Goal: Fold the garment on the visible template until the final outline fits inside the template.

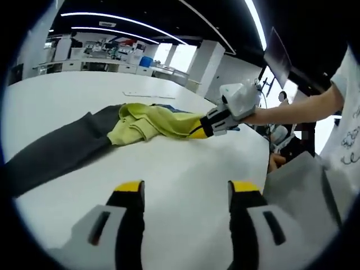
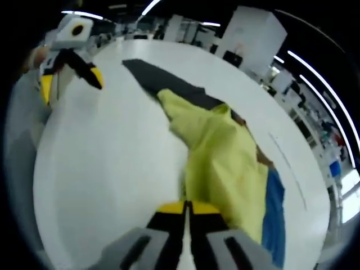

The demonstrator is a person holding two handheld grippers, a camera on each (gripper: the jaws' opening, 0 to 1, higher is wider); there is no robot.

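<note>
A yellow garment (image 1: 149,121) (image 2: 225,163) lies crumpled on the white table (image 1: 169,169), partly over a long dark grey cloth (image 1: 56,149) (image 2: 163,81). A blue cloth (image 2: 274,216) peeks out at its far side. In the right gripper view, my right gripper (image 2: 188,211) has its jaws together on the near edge of the yellow garment; the left gripper view shows it (image 1: 209,125) coming in from the right, pinching that edge. My left gripper (image 1: 187,190) stands open over bare table, short of the garment, and is seen again at upper left (image 2: 76,70).
A person's arm (image 1: 292,109) holds the right gripper. A grey panel (image 1: 298,191) stands off the table's edge at the right. A flat white sheet (image 1: 146,94) lies farther back on the table. Desks and shelves (image 1: 107,59) line the room behind.
</note>
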